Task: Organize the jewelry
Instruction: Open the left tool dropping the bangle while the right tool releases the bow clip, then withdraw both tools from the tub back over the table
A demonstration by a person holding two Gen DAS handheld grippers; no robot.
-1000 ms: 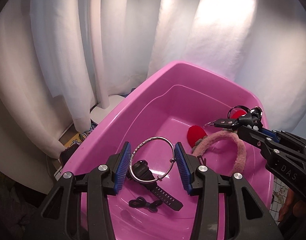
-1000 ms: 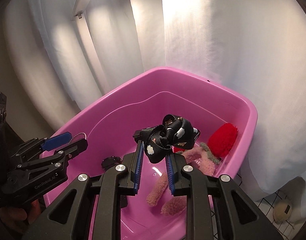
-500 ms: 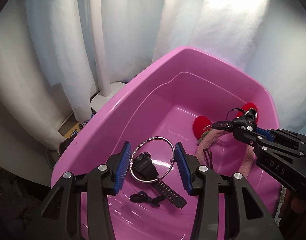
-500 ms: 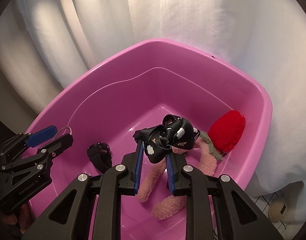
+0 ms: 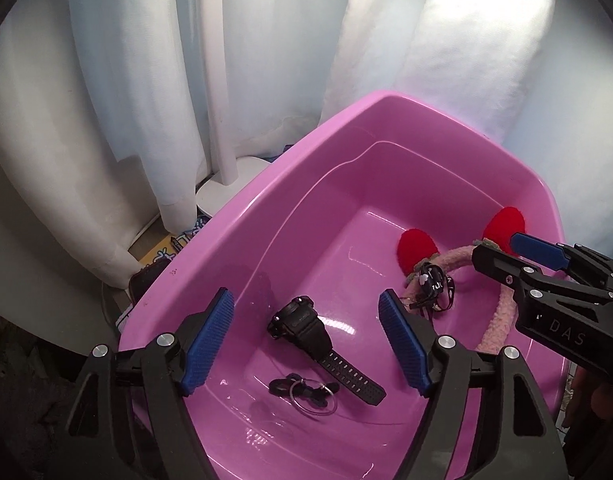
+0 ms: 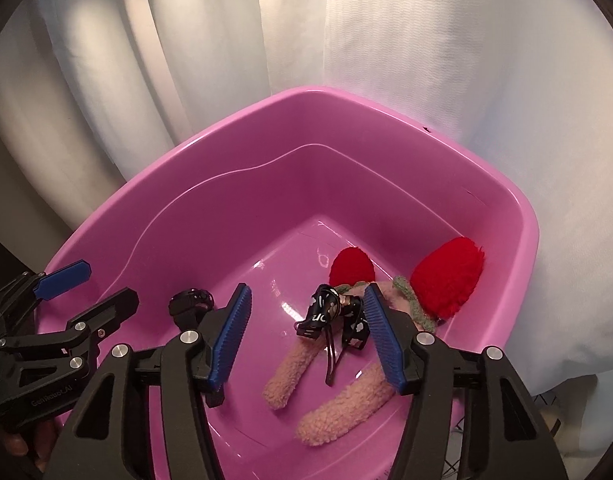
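A pink plastic tub (image 5: 266, 200) (image 6: 386, 112) holds the jewelry. My left gripper (image 5: 306, 340) is open and empty above the tub's near end. Below it lie a black watch (image 5: 322, 340), a thin silver bangle (image 5: 312, 394) and a small black hair tie (image 5: 282, 385). My right gripper (image 6: 306, 336) is open and empty over the tub's right side; it also shows in the left wrist view (image 5: 506, 252). The black bow hair clip (image 6: 334, 312) (image 5: 432, 284) rests on a pink fuzzy headband (image 6: 346, 400) with red ears (image 6: 446, 280).
White curtains (image 5: 146, 80) hang close behind the tub. A white lamp base (image 5: 222, 188) and some items on the floor (image 5: 162, 256) sit left of the tub. A wire rack (image 6: 546, 404) shows at the right edge of the right wrist view.
Both grippers opened. The silver bangle dropped from the left gripper to the tub floor. The black bow clip dropped from the right gripper onto the headband.
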